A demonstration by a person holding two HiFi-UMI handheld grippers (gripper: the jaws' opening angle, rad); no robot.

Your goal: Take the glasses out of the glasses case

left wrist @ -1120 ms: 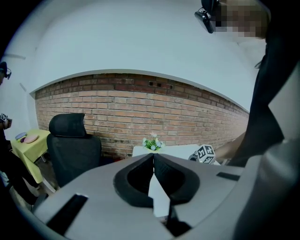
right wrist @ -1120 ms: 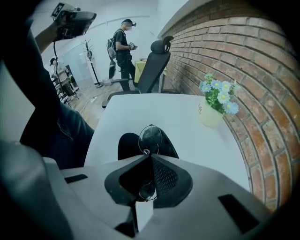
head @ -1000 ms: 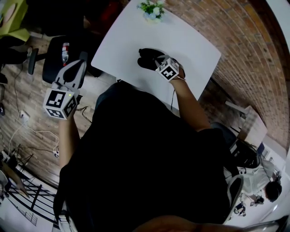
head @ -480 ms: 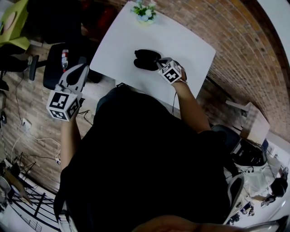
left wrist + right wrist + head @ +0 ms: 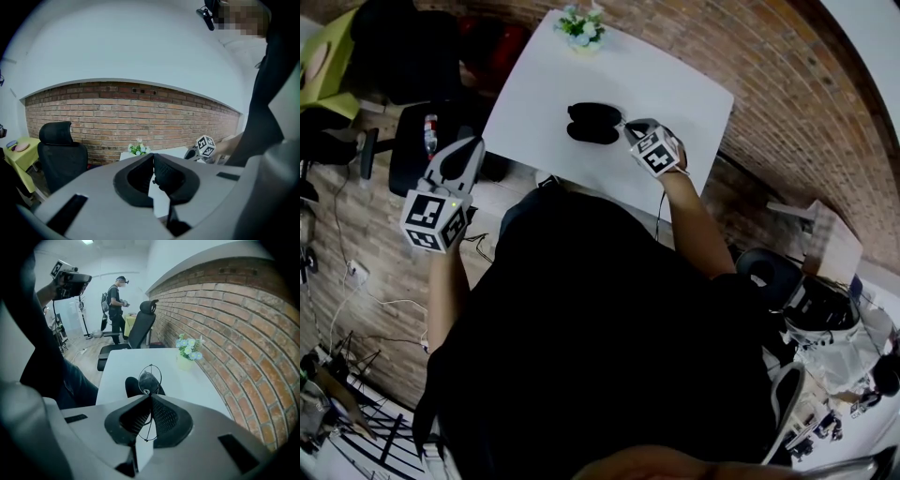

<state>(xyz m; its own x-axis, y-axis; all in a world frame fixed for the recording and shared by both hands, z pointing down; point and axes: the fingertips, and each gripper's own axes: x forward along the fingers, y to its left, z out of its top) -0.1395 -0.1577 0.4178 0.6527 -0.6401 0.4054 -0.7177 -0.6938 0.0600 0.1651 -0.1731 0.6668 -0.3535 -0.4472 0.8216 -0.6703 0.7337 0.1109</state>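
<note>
A black glasses case (image 5: 592,123) lies open on the white table (image 5: 656,84); the right gripper view shows the case (image 5: 132,386) just beyond the jaws. My right gripper (image 5: 630,128) is shut on thin wire-rimmed glasses (image 5: 150,376), one round lens standing above the jaws over the case. My left gripper (image 5: 461,155) is held off the table's left side, above the floor, shut with nothing in it. In the left gripper view the left gripper (image 5: 153,157) points toward the table and the right gripper's marker cube (image 5: 205,146).
A small pot of flowers (image 5: 581,26) stands at the table's far edge, also the pot (image 5: 188,351) in the right gripper view. A black office chair (image 5: 427,131) stands left of the table. A brick wall (image 5: 243,333) runs along the right. A person (image 5: 115,298) stands far back.
The right gripper has drawn back from the case toward the table's near right, with the glasses in it. The left gripper has stayed off to the left.
</note>
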